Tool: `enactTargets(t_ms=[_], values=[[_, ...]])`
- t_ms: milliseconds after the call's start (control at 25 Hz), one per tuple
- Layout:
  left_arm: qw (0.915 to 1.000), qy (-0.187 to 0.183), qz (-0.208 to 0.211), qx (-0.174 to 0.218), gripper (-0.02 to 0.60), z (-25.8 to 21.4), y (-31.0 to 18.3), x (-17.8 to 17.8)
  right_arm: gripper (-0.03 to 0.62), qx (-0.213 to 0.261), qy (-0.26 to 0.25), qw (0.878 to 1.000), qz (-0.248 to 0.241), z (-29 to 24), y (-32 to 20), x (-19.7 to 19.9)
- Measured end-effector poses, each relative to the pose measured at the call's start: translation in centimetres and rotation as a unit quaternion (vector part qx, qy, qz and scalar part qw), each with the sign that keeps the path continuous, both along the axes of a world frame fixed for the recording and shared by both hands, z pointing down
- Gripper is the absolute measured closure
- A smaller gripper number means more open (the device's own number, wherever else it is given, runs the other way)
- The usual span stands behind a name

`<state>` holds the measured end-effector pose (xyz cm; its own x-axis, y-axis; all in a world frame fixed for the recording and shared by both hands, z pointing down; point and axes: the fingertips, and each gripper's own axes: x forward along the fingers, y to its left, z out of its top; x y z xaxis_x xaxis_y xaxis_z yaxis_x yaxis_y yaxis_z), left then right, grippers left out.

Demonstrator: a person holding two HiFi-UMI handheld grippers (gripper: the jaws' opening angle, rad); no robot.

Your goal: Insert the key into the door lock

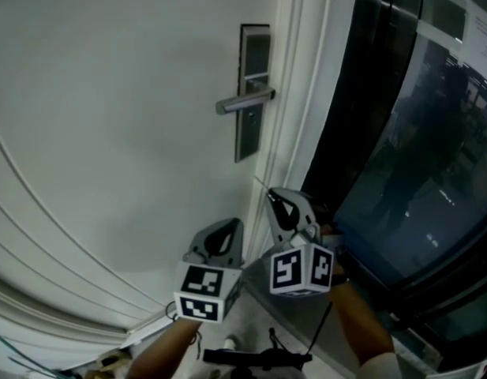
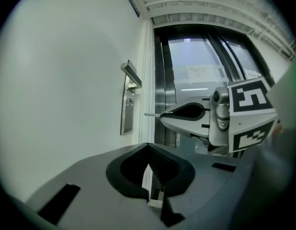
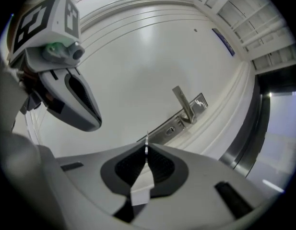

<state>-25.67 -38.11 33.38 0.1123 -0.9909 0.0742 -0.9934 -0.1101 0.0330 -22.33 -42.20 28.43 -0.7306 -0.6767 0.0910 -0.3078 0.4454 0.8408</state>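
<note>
Now the right claw (image 3: 146, 153) pinches the key (image 3: 147, 140), blade jutting past its tips, well apart from the door lock (image 3: 171, 129).

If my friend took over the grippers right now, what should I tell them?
Left gripper: shut, empty.
Right gripper: shut on the key, with the blade sticking out toward the door and not touching it.
The keyhole is in the lock plate, under the door handle.
Done: key gripped.
Left: line the blade up with the keyhole and push it in.
</note>
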Motion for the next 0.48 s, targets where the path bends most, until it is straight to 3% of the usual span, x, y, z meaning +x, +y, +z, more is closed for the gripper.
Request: enactTargets(t_ms=[320, 480], values=[[1.0, -0.004, -0.003, 0.005, 0.576, -0.7, -0.8, -2.0, 0.58, 0.064, 0.052, 0.997, 0.011, -1.7, -2.2, -2.1], [0.9999, -0.007, -0.007, 0.011, 0.575, -1.5, -1.2, -2.3, 0.58, 0.113, 0.089, 0.989, 0.026, -2.4, -3.7, -2.5]])
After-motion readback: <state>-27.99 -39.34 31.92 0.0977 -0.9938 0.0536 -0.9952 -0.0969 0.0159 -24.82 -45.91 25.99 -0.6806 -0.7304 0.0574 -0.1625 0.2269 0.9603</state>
